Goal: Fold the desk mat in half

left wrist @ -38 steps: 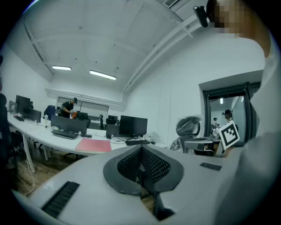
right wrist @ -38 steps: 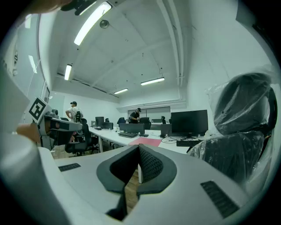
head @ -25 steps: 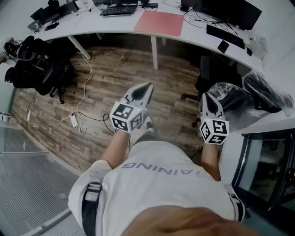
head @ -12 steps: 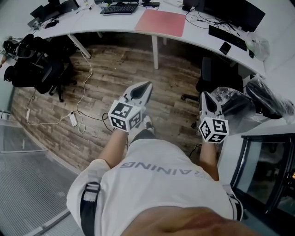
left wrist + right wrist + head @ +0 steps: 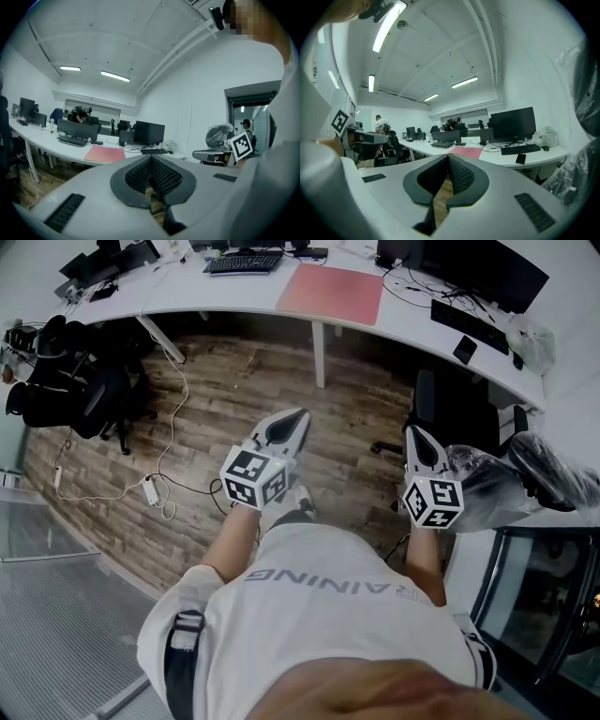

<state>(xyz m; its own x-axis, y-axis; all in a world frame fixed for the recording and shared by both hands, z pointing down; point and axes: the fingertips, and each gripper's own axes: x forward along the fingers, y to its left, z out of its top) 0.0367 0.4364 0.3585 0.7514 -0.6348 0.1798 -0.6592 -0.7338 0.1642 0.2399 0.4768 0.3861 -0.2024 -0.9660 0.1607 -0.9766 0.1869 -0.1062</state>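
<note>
The pink desk mat [image 5: 330,293] lies flat and unfolded on the long white desk [image 5: 187,292] at the top of the head view. It also shows in the left gripper view as the mat [image 5: 105,153] and in the right gripper view as the mat [image 5: 466,152]. My left gripper [image 5: 298,416] and right gripper [image 5: 413,432] hang over the wooden floor, well short of the desk. Both point toward it. The left gripper [image 5: 151,159] is shut with nothing between its jaws. So is the right gripper [image 5: 448,157].
A keyboard [image 5: 242,261] sits left of the mat; a second keyboard [image 5: 464,315], a phone [image 5: 463,349] and a monitor [image 5: 487,268] sit to its right. Black chairs [image 5: 66,381] stand at left, cables and a power strip [image 5: 150,488] lie on the floor, and plastic-wrapped chairs [image 5: 511,474] stand at right.
The head view has shifted slightly, so the desk and the chairs at right sit a little differently in frame. Both grippers keep their pose and stay shut.
</note>
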